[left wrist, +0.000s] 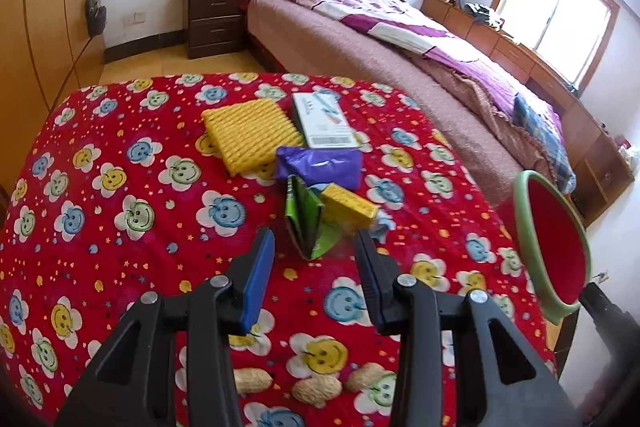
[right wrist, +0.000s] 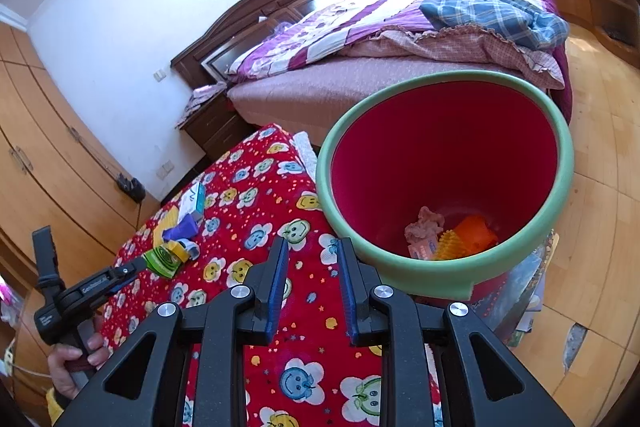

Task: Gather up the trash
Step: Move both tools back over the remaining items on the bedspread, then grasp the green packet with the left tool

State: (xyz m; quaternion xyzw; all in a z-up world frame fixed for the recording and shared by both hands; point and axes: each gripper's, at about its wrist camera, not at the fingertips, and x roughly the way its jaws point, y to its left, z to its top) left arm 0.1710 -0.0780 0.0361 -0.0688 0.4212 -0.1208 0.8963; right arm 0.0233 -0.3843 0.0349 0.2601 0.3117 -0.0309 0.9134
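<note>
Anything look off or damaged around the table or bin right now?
Yes: the floor right of the bin has broken patches showing grey underneath. Three peanuts lie loose at the table's near edge, apart from the trash pile.

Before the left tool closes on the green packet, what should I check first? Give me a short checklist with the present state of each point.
1. Left tool open, nothing between its pads: ok.
2. Green packet lies just ahead of the left tool, in line with the gap: ok.
3. Green packet free of neighbours: not ok. The yellow box leans against it and the purple bag sits right behind.
4. Bin within reach, mouth open, with room inside: ok. Only a few scraps lie at its bottom.
5. Right tool empty and clear of the left tool's path: ok.
6. Whether the packet is flat enough to pinch cleanly: cannot tell.
</note>
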